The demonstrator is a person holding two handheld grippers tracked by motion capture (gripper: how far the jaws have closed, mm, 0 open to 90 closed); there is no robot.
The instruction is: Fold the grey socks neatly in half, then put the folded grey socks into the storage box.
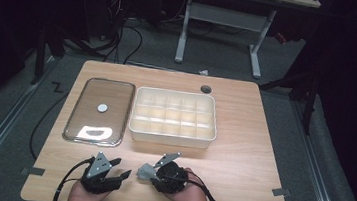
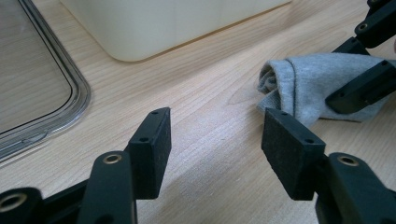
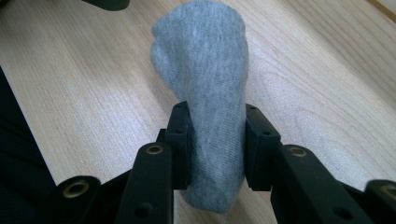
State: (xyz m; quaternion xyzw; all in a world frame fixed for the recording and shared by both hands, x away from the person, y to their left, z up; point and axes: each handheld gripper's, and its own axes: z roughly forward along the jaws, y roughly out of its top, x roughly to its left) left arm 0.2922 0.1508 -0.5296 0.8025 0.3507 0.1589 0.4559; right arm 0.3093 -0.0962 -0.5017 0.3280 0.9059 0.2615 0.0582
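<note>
Where pads pinch: soft grey sock

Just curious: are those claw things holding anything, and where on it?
The right gripper pinches a rolled grey sock around its middle; the left gripper holds nothing.

You won't find a single readable word, number, brand or sign here. The wooden table, the white compartment box at its twelve o'clock side and the clear lid at ten o'clock carry no lettering you could make out.
</note>
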